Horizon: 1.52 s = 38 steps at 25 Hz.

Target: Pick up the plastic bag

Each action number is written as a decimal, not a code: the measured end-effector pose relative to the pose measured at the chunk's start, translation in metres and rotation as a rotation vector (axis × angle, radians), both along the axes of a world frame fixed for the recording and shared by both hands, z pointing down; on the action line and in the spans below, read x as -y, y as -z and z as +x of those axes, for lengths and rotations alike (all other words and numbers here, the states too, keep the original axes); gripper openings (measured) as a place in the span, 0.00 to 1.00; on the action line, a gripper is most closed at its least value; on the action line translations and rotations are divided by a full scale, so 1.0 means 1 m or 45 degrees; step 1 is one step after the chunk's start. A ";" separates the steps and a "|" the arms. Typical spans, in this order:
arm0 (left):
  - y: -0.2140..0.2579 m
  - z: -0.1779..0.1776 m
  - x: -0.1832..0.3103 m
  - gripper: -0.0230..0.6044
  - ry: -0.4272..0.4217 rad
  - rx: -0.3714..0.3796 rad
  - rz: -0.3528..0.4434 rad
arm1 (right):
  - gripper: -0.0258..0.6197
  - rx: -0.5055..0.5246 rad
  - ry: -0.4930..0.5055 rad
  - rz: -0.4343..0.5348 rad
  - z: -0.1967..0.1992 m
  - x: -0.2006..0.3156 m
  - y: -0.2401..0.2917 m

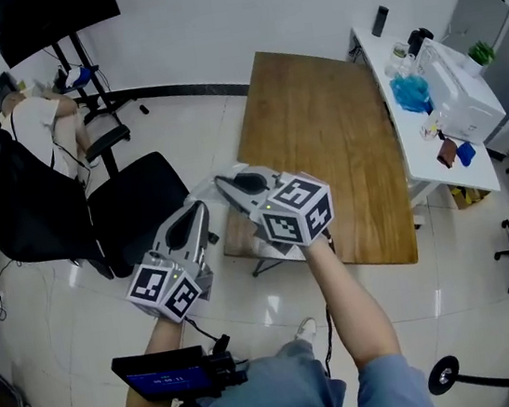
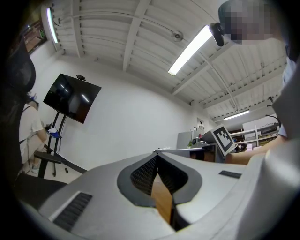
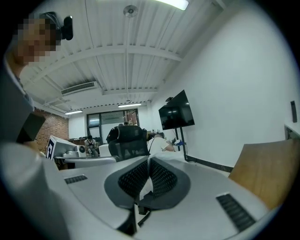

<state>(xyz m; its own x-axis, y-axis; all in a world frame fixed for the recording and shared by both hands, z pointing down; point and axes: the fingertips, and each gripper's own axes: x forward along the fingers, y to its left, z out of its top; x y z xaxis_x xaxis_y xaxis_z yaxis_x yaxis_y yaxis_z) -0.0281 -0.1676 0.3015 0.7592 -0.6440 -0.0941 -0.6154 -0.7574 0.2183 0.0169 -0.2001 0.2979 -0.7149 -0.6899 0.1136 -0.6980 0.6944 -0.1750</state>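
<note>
In the head view a thin, pale, see-through plastic bag [image 1: 222, 217] hangs between the tips of both grippers, above the near left corner of the wooden table [image 1: 321, 141]. My left gripper [image 1: 202, 205] is at the lower left; its tips meet [image 2: 157, 155], and the wood shows through the slit below them. My right gripper [image 1: 221, 180] is just right of it and points left. Its jaws are shut [image 3: 149, 159], with a white sliver of the bag [image 3: 142, 190] between the pads. Most of the bag is hard to make out against the white floor.
A black office chair [image 1: 133, 205] stands just left of the grippers. A white desk [image 1: 430, 117] with bottles and boxes runs along the table's right side. A monitor on a stand [image 1: 50, 20] and a seated person [image 1: 41, 124] are at the far left.
</note>
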 end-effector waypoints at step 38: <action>-0.041 0.281 -0.061 0.06 -0.348 0.164 -0.043 | 0.04 0.045 -0.325 -0.104 0.314 -0.096 -0.054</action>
